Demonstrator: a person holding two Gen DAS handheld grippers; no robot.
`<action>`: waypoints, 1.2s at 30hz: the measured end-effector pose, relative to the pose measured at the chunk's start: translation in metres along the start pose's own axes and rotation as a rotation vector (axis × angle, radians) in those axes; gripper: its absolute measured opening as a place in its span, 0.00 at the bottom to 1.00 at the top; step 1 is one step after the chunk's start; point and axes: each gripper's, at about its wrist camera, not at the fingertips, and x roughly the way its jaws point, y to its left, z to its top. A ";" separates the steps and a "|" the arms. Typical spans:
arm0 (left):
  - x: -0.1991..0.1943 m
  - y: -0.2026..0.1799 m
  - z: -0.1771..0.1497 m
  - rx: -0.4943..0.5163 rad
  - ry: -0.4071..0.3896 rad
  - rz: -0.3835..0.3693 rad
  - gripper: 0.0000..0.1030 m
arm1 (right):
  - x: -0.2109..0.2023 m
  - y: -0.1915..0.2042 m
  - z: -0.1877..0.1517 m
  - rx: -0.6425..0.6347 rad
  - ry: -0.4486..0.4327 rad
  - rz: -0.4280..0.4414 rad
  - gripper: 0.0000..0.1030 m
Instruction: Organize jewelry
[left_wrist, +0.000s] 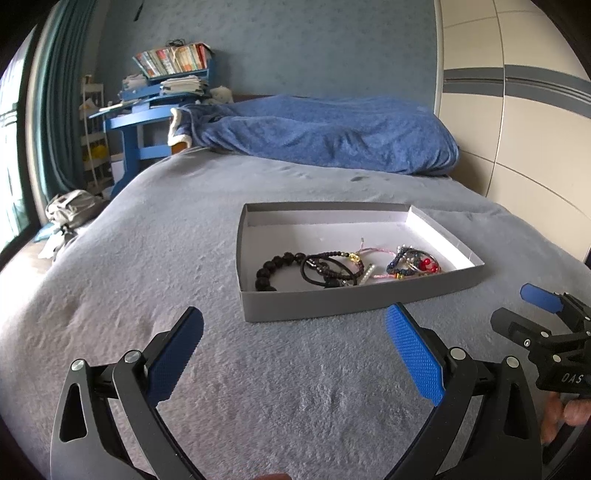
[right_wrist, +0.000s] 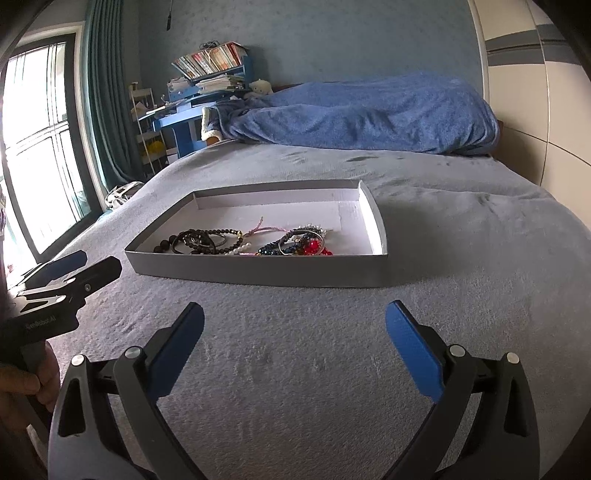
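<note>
Grey bedspread (left_wrist: 184, 258) fills my view: the jewelry (left_wrist: 347, 266), tangled bracelets, lies heaped in the shallow grey box (left_wrist: 332, 302). My left tool (left_wrist: 295, 354) and right tool (right_wrist: 295, 350) hover spread wide, empty. Gathered, or awaiting sorting: I cannot say.

Bracelets (left_wrist: 332, 267) in grey tray (left_wrist: 369, 304) — tangled, overlapping; separate pieces and count cannot be told. From the right wrist view, the tray's near wall hides the lowest parts of the heap. Right gripper (left_wrist: 546, 306) — cut off by the left view's right edge. Hand (right_wrist: 22, 384) on the left gripper — partly out of frame. Book titles on blue shelf (right_wrist: 214, 61) — too small to read.
</note>
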 end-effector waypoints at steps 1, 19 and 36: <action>0.000 0.000 0.000 -0.002 0.001 -0.001 0.95 | 0.000 0.001 0.000 -0.002 -0.001 -0.001 0.94; -0.002 -0.001 0.000 0.003 -0.003 -0.002 0.95 | -0.002 0.002 0.000 -0.010 -0.007 -0.006 0.95; -0.001 -0.003 0.001 0.003 0.000 -0.002 0.95 | -0.002 0.001 0.001 -0.010 -0.007 -0.007 0.95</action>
